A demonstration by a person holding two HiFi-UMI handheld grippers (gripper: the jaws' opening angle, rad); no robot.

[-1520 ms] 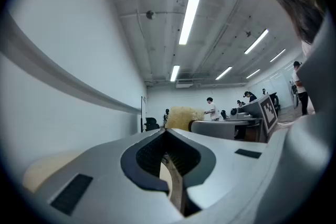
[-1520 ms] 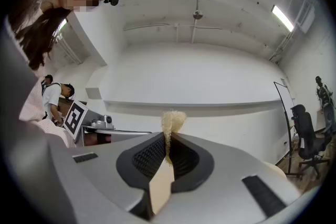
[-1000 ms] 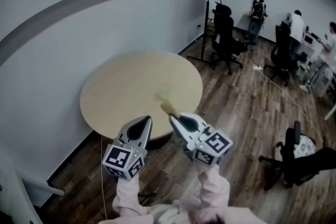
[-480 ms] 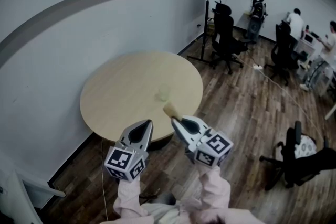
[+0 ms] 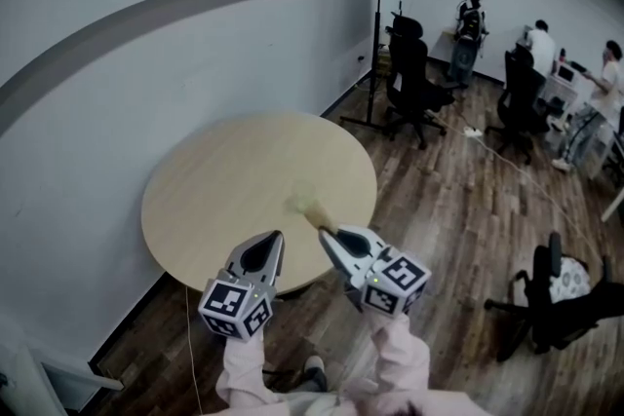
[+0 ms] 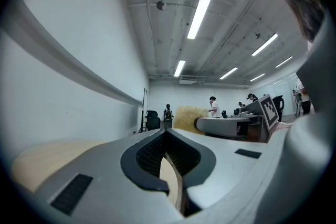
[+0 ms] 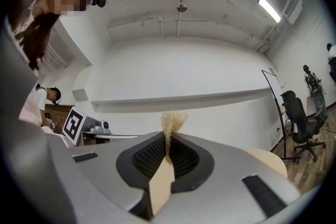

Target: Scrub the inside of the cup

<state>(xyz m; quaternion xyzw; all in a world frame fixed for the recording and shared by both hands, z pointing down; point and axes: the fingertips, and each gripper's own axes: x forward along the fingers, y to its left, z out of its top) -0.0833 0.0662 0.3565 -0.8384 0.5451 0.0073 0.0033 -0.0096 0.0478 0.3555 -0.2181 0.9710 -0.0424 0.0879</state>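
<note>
A pale, see-through cup (image 5: 296, 200) stands faintly visible on the round wooden table (image 5: 214, 180), near its right front part. My right gripper (image 5: 328, 235) is shut on a yellowish sponge (image 5: 315, 211), which sticks out past the fingertips and shows right next to the cup. In the right gripper view the sponge (image 7: 172, 121) is pinched thin between the jaws of the right gripper (image 7: 168, 137). My left gripper (image 5: 266, 245) hovers by the table's near edge, shut with nothing in it. In the left gripper view the left gripper (image 6: 167, 132) has its jaws together, and the sponge (image 6: 187, 116) shows to its right.
A curved white wall (image 5: 117, 63) runs behind the table. Black office chairs (image 5: 414, 73) and a tall metal frame (image 5: 377, 24) stand beyond it on the wood floor. People sit and stand at desks (image 5: 561, 78) far right. Another chair (image 5: 556, 292) is at my right.
Both grippers have moved forward toward the table's near edge. The sponge, apart from the cup half a second ago, now shows right beside it. Both jaws stayed closed.
</note>
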